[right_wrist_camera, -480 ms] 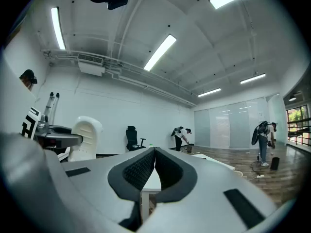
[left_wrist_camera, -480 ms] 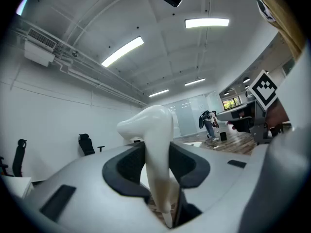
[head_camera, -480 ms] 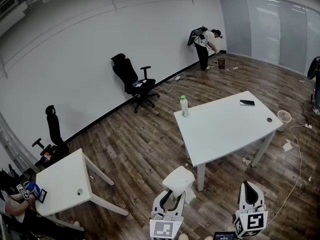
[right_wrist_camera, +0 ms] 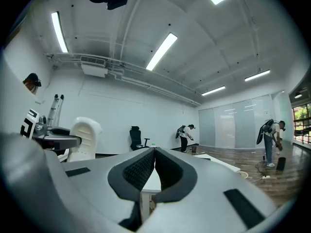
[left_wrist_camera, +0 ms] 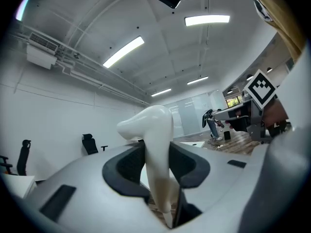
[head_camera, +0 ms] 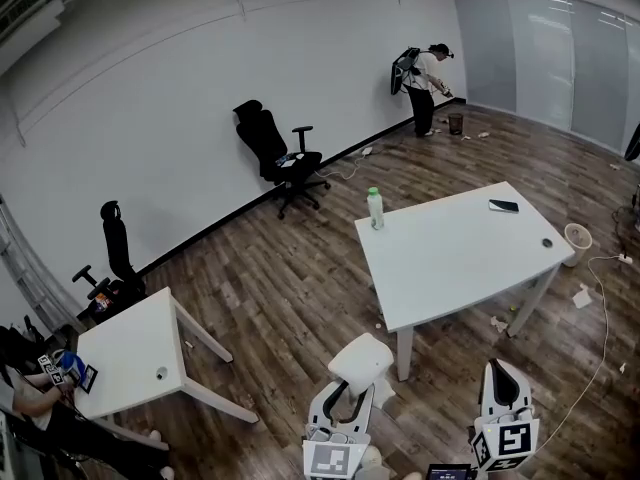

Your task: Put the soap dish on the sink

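A white glossy soap dish (left_wrist_camera: 154, 144) stands edge-up between the dark pads of my left gripper (left_wrist_camera: 158, 165), which is shut on it. In the head view the soap dish (head_camera: 360, 360) sticks out ahead of the left gripper (head_camera: 343, 400) at the bottom middle, above the wooden floor. My right gripper (head_camera: 503, 386) is beside it at the bottom right. In the right gripper view its jaws (right_wrist_camera: 154, 166) are shut together with nothing between them, and the soap dish (right_wrist_camera: 83, 139) shows at the left. No sink is in any view.
A white table (head_camera: 460, 258) stands just ahead, with a green-capped bottle (head_camera: 375, 209) and a phone (head_camera: 504, 206) on it. A smaller white table (head_camera: 130, 363) is at the left. Black office chairs (head_camera: 275, 156) line the wall. A person (head_camera: 425, 88) stands at the far wall.
The head view has shifted a little, so the room sits slightly to the right. The far person has straightened up. Both grippers hold as before.
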Action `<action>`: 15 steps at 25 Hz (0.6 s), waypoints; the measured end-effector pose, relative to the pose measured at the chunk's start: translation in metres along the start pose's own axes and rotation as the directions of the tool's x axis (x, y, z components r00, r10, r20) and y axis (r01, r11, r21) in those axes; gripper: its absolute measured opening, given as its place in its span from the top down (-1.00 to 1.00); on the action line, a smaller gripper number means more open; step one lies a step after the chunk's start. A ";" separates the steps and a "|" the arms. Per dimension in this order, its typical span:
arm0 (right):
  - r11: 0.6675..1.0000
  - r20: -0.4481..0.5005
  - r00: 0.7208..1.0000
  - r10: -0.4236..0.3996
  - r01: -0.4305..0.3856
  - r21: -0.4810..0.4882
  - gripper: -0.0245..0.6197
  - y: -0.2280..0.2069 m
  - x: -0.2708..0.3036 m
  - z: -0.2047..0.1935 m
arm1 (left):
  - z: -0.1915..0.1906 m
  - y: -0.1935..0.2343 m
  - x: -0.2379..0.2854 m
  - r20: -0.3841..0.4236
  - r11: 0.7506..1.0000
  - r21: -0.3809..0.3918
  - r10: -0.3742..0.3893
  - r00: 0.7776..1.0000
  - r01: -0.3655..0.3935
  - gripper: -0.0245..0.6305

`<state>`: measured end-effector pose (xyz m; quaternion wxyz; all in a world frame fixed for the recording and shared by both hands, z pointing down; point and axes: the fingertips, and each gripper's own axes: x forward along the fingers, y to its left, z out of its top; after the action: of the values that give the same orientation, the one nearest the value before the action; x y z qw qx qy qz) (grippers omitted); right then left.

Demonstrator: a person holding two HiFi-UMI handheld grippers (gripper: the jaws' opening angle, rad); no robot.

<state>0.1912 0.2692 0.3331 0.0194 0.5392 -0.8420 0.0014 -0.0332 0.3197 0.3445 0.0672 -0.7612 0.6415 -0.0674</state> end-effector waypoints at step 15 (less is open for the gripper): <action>1.000 0.004 1.000 -0.009 0.009 0.012 0.90 -0.001 0.127 -0.004 | -0.023 0.071 0.104 0.012 1.000 0.000 -0.006 1.000 0.006 0.50</action>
<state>0.1395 0.1536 0.3417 0.0143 0.5431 -0.8395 0.0051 -0.0885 0.2045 0.3549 0.0708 -0.7634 0.6389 -0.0633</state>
